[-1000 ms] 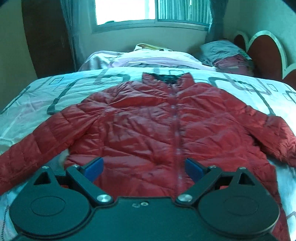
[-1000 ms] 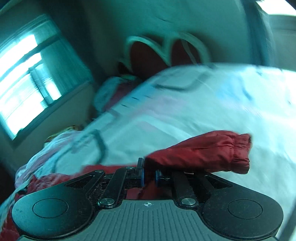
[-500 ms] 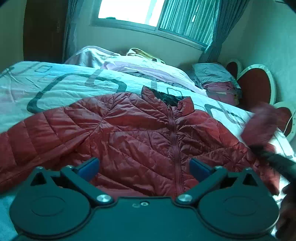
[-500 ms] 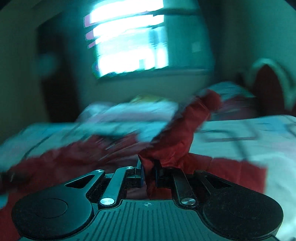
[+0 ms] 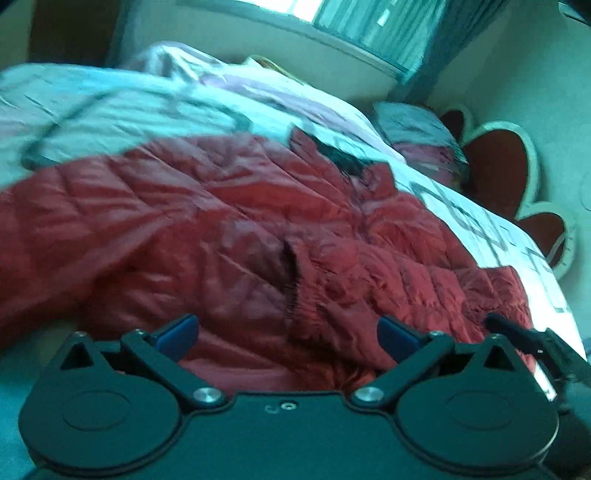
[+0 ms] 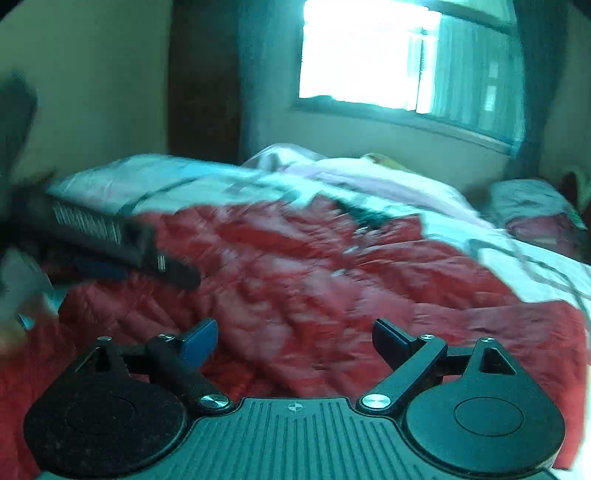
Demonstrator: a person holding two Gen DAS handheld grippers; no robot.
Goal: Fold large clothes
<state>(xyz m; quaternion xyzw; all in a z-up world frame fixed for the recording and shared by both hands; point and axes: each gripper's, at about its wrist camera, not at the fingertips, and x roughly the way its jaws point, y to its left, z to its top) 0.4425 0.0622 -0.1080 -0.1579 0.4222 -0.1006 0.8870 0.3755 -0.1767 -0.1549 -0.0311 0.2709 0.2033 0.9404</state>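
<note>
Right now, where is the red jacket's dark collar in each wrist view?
Left wrist: the dark collar sits upper centre, at the far end of the red puffer jacket.
Right wrist: the collar is centre-right, at the jacket's far edge, blurred.
Shared landmark: the window behind the bed in both.

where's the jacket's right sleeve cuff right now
In the left wrist view the sleeve cuff lies folded across the front of the red puffer jacket, near its middle, just ahead of the open left gripper.

Jacket: glossy quilted cloth; bedsheet: matt cloth.
</note>
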